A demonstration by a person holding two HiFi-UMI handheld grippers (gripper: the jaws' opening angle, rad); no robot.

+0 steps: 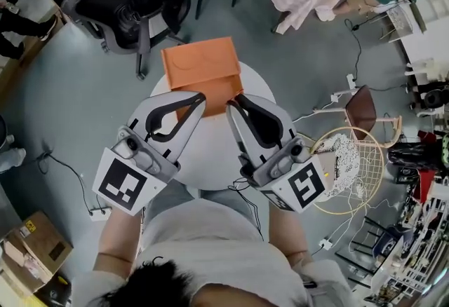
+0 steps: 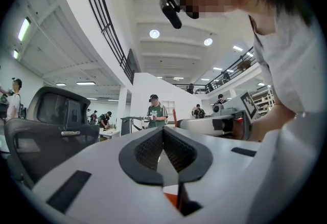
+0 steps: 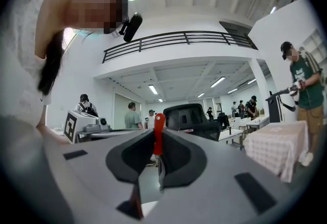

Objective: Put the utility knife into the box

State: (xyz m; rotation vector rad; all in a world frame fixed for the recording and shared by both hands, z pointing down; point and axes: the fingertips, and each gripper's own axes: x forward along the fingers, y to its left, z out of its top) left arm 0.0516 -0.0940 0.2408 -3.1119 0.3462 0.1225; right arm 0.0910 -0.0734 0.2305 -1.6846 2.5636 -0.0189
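Utility knife point(image 3: 155, 133), slim and red, clamped in right gripper point(image 1: 232, 104); left gripper point(image 2: 163, 135) closed, empty.

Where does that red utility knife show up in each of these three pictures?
Right gripper view: the red utility knife stands upright at centre, pinched in the right tongs.
Left gripper view: probably the thin red sliver at the other tongs' tip, just right of centre.
Head view: I cannot make it out; the right tongs hide it.
Shared landmark: the black office chair.
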